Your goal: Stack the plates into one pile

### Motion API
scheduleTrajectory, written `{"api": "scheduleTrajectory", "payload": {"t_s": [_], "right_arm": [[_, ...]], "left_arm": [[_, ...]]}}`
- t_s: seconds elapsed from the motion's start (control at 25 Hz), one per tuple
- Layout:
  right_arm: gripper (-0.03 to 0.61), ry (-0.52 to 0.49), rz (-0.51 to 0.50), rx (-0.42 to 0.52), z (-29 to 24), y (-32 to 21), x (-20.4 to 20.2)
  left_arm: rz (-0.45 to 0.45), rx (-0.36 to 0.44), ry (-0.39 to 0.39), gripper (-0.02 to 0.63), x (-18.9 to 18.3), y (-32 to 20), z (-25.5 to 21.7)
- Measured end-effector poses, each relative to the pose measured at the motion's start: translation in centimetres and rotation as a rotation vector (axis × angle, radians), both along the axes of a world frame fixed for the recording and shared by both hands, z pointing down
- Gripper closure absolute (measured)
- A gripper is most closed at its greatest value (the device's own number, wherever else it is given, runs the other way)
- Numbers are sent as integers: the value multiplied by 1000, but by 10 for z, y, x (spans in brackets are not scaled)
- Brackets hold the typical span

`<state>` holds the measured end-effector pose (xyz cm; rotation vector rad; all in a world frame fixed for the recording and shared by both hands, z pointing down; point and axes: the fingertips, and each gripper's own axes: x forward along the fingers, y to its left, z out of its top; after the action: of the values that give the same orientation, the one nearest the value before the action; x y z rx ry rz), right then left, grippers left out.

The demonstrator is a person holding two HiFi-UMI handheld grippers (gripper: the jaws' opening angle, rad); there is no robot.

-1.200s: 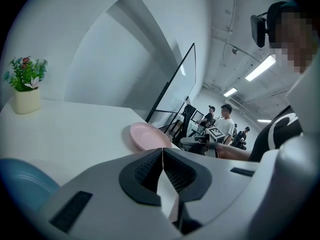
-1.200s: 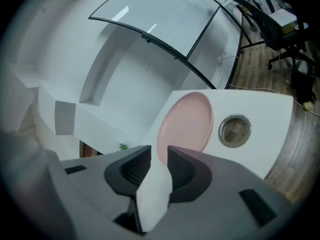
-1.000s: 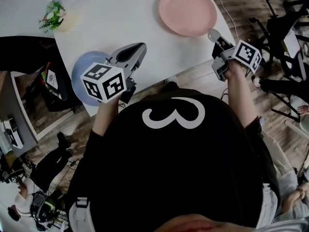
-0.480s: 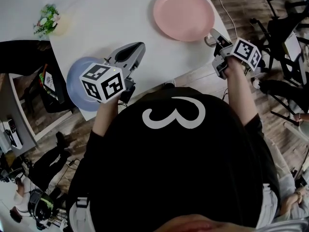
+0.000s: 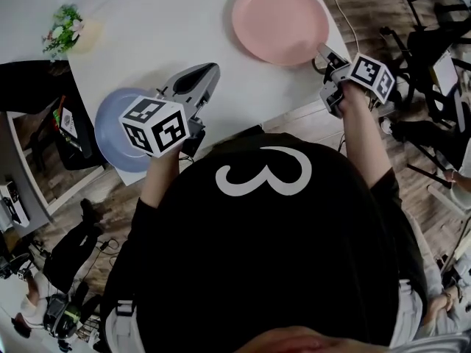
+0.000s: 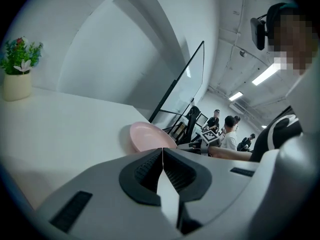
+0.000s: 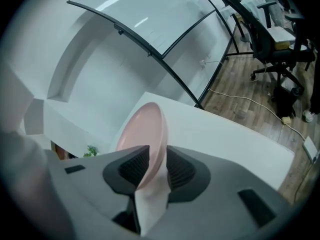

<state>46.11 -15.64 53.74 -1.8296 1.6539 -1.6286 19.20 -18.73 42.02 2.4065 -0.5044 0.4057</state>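
A pink plate [image 5: 280, 20] lies at the far right of the white table [image 5: 169, 28]. My right gripper [image 5: 324, 51] is at its near right edge. In the right gripper view the plate's rim [image 7: 149, 129] runs between the two pads, and the right gripper [image 7: 152, 165] is shut on it. A blue plate [image 5: 114, 129] lies at the table's near left corner, partly hidden by my left gripper's marker cube. The left gripper [image 5: 209, 70] hovers over the table between the two plates. It is shut [image 6: 162, 155] with nothing in it, and the pink plate [image 6: 148, 136] lies ahead of it.
A small potted plant [image 5: 63, 29] stands at the table's far left corner, also seen as a potted plant [image 6: 17, 66] in the left gripper view. Office chairs [image 5: 430, 46] and cables stand on the wooden floor to the right. Shelves and clutter lie left of the table.
The right gripper has edged closer onto the pink plate's rim. The left gripper holds its place, and the head view has shifted slightly.
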Motion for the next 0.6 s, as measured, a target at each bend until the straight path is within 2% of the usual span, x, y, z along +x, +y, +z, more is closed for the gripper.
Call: {"api": "scheduleTrajectory", "payload": {"t_s": [0.36,0.6], "right_arm": [[460,9,-16,-40,13,-10,-6],[489,-22,-9,-50,17,-14,-7]], "left_arm": [[-27,-48,7,597,-3,-11,24],[-30,-49,1,597,-2,-13,28]]}}
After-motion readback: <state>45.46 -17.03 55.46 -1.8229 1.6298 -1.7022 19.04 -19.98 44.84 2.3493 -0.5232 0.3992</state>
